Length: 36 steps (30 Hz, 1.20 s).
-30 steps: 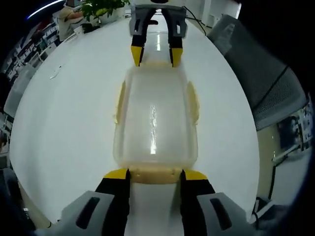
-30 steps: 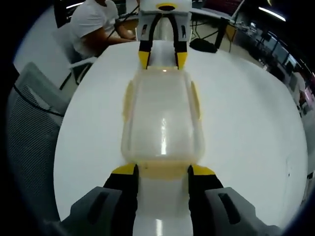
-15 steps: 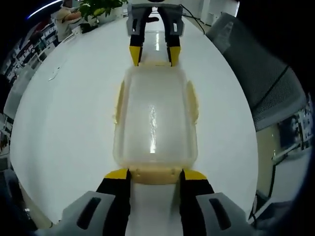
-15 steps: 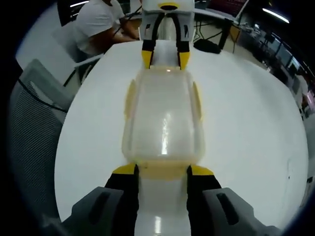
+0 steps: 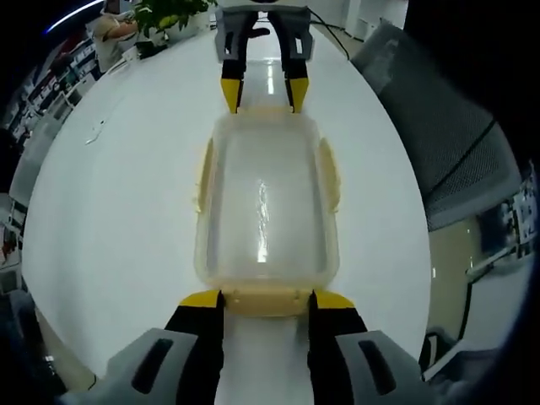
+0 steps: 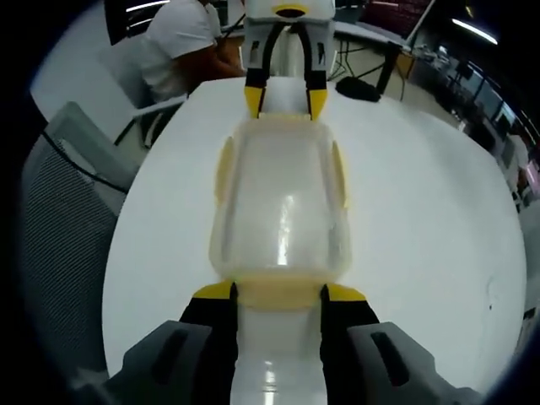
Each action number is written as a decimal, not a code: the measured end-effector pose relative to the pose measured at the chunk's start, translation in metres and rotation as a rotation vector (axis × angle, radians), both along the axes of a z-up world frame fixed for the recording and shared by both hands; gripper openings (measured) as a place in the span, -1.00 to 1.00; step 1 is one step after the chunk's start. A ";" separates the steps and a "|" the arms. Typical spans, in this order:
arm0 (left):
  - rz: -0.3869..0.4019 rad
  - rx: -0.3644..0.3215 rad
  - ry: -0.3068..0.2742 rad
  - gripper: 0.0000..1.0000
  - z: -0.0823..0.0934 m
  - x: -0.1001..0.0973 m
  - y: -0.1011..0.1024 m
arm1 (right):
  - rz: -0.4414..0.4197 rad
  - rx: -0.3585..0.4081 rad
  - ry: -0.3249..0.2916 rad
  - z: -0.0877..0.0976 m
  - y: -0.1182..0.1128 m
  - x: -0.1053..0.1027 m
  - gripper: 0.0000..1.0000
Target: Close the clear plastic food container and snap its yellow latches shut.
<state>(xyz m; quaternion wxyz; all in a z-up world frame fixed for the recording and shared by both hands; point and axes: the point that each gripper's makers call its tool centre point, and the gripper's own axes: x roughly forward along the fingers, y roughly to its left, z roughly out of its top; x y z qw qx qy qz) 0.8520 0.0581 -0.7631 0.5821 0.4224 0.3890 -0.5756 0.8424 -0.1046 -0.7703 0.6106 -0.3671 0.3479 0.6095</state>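
open-plan office: white meeting table (image 5: 110, 219), mesh chairs (image 6: 63, 228), potted plant (image 5: 169, 12), seated person (image 6: 187, 42), ceiling strip lights (image 6: 469, 31).

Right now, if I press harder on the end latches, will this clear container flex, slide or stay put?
The clear container looks empty, so probably light. It sits on a glossy white table, so it may slide. The left hand-held gripper and right hand-held gripper straddle its opposite end latches, which should brace it. Thin walls may flex slightly.

White table (image 5: 110, 211) — mesh chair (image 6: 63, 219) (grey) beside.
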 end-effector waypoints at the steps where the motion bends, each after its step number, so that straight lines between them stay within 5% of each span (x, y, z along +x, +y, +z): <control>1: 0.001 0.000 0.000 -0.34 0.001 0.000 -0.001 | 0.002 0.002 -0.001 0.003 -0.001 -0.001 -0.32; 15: 0.038 -0.015 -0.029 -0.35 0.031 -0.003 -0.013 | 0.015 0.025 -0.035 0.038 -0.015 -0.004 -0.32; 36: 0.035 -0.068 -0.035 -0.35 0.064 -0.014 -0.064 | 0.010 0.031 -0.050 0.069 -0.064 -0.010 -0.32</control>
